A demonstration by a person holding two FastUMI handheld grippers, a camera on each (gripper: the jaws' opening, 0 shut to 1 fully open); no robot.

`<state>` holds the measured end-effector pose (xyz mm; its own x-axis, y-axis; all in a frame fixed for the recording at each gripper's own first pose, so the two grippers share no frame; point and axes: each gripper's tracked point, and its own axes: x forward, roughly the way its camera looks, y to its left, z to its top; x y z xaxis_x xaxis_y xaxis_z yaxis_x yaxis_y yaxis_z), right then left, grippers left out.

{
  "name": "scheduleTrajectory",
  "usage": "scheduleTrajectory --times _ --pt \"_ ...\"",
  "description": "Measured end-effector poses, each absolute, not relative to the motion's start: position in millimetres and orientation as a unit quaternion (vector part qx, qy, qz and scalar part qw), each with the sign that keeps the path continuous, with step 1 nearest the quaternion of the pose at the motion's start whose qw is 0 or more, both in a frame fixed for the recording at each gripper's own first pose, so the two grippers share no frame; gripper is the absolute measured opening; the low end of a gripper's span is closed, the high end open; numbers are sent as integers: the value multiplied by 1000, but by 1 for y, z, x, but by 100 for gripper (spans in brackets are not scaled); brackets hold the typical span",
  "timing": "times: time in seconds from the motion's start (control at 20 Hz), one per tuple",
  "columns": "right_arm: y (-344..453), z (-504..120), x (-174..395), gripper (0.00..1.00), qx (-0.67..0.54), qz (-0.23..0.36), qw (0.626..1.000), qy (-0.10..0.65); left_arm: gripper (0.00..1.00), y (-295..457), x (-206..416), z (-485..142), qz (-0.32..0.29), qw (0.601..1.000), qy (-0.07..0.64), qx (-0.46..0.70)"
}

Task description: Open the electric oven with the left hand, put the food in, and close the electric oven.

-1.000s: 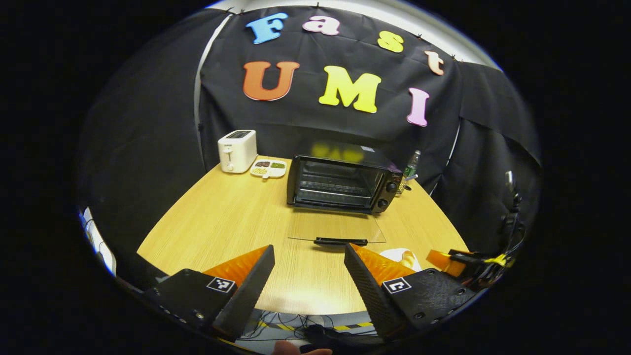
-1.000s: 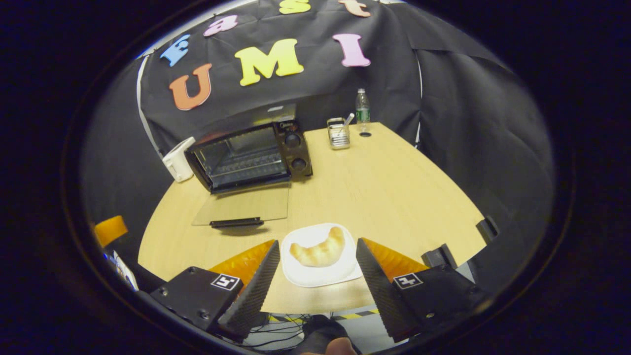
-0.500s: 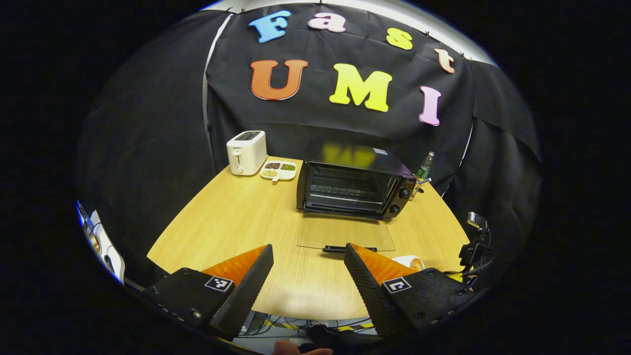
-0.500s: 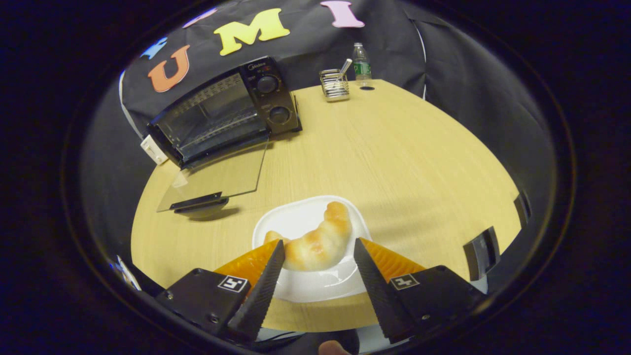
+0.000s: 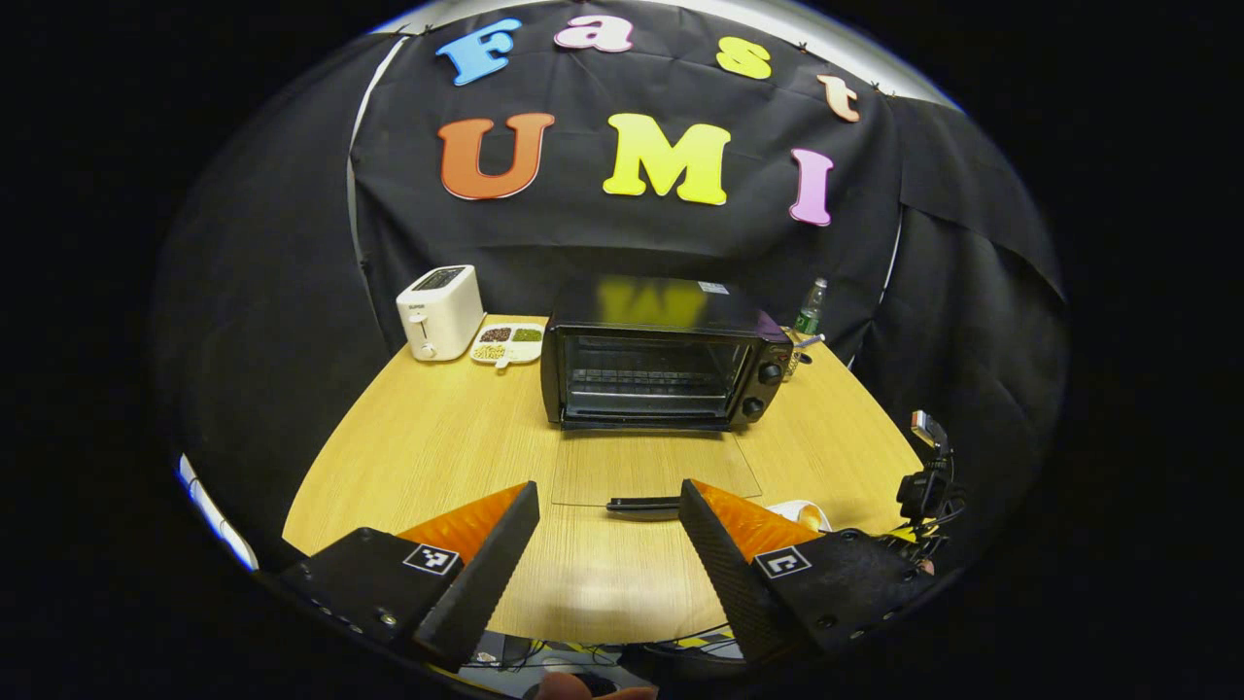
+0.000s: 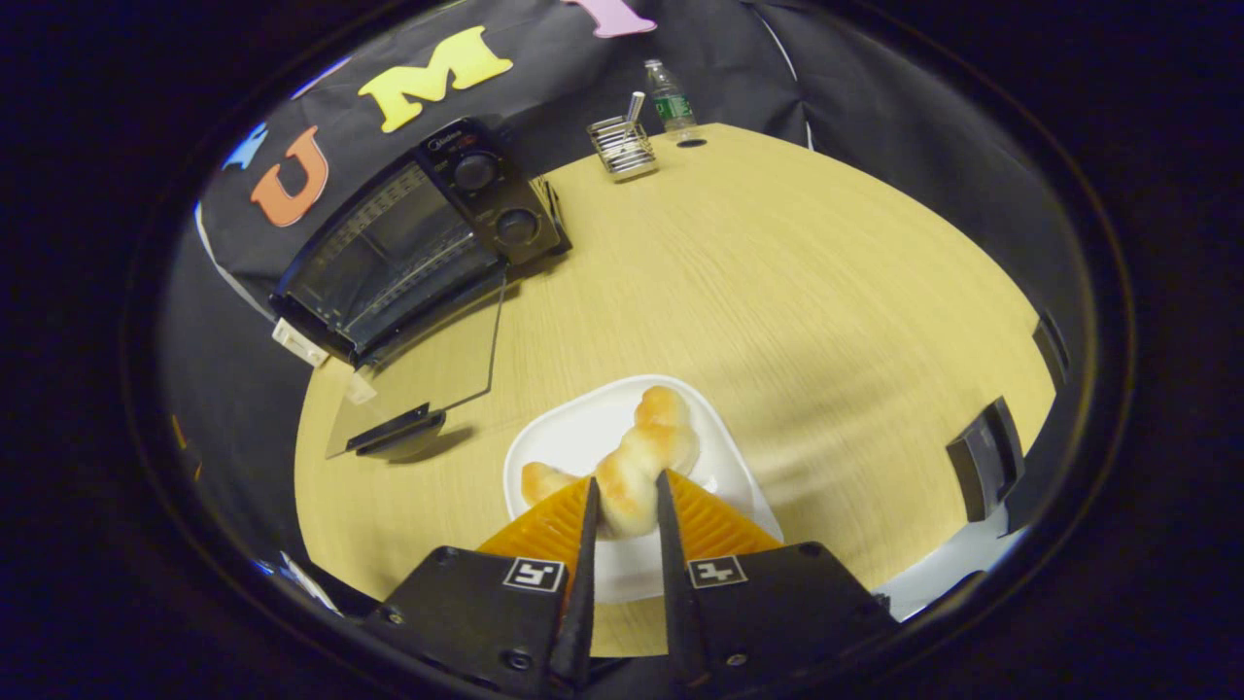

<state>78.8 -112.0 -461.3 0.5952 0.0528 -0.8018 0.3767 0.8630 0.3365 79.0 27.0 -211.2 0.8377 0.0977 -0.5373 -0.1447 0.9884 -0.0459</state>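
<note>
My right claw (image 6: pixel 622 510) pinches the croissant (image 6: pixel 632 467) mid-length; the open oven (image 6: pixel 408 253) lies up-left of it, left claw (image 5: pixel 607 544) agape, empty.

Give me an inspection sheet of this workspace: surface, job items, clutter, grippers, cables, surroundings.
Surface: wooden table, light grain.
Job's things: electric oven with its glass door folded down flat; croissant on a white plate.
Clutter: white toaster, divided snack dish, wire holder, water bottle.
Grippers: left gripper open, above the table's near edge; right gripper closed on the croissant.
Cables: dark wires at the table's right edge.
Surroundings: black cloth wall.
</note>
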Motion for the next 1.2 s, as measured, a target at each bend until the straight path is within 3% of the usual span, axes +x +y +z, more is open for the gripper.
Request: scheduleTrajectory --times 0.1,0.2,0.55,0.8,0.9,1.2 --pt "-110 -456 78 20 269 -103 856 429 95 30 77 -207 54 959 277 -37" --pt "-107 -440 76 17 296 -115 856 409 95 37 70 -204 49 960 275 -32" --pt "-66 -342 103 16 385 -97 866 304 94 61 49 -194 47 963 263 -29" --pt "-28 -321 182 19 425 -76 864 259 95 89 27 -191 72 959 273 -28" --pt "-17 -323 220 15 436 -74 863 246 94 99 19 -189 86 956 279 -21" --pt "10 -343 313 17 477 -79 847 219 95 127 5 -193 137 941 307 -29"
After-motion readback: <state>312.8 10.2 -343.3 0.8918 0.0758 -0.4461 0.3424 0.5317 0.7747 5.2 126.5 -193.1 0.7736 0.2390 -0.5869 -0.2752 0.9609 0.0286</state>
